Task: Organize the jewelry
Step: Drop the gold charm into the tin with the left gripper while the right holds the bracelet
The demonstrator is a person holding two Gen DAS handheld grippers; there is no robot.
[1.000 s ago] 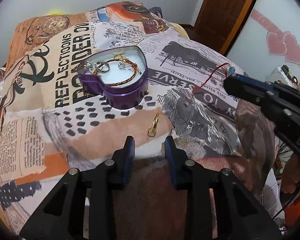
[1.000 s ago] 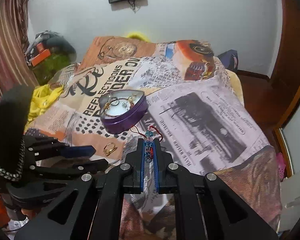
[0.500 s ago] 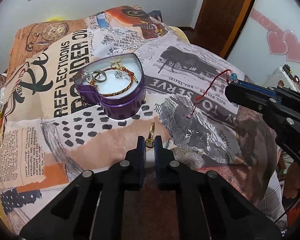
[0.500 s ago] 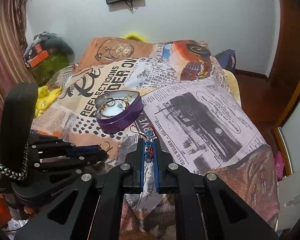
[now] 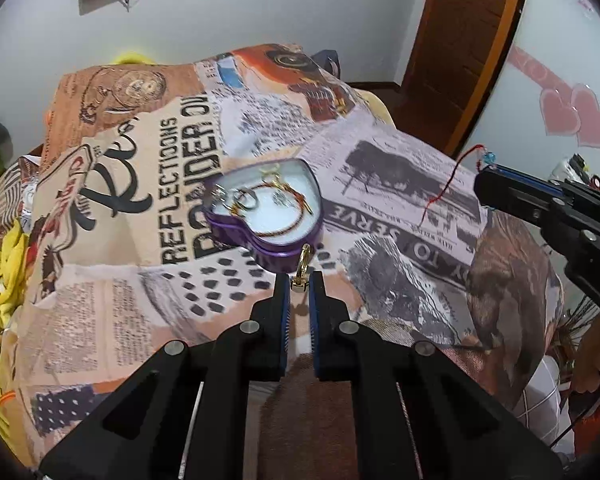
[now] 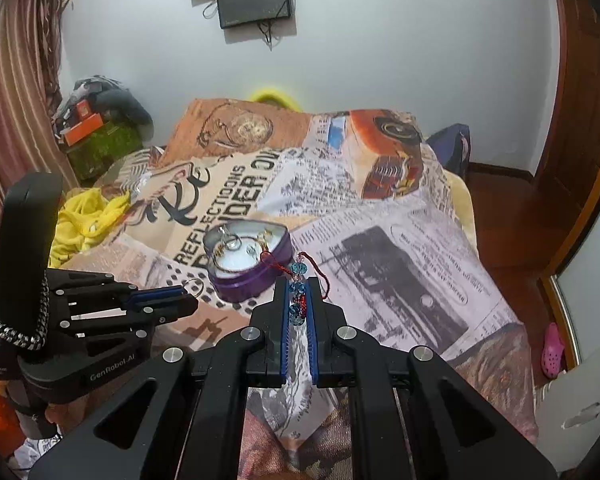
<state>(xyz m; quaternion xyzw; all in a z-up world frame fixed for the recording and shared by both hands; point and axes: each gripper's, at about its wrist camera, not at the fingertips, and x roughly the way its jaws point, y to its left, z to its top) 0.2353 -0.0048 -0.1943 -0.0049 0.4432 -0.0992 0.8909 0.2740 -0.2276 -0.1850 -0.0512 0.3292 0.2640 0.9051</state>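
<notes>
Your left hand-held gripper is pinching a small gold ring by its lower end, and the loop stands clear above the tips. Your right hand-held gripper is clamped on a red cord bracelet with blue beads, whose loose cord trails past the fingers. The purple heart-shaped tin sits on the bed, just ahead of both grippers, with other pieces already inside.

The ring's hold looks slight, so a jolt could flick it onto the patterned cover, where it would be hard to spot. The dangling cord could snag the tin's rim.

Only the right view shows beads between pads; the left shows the cord's full hang.
</notes>
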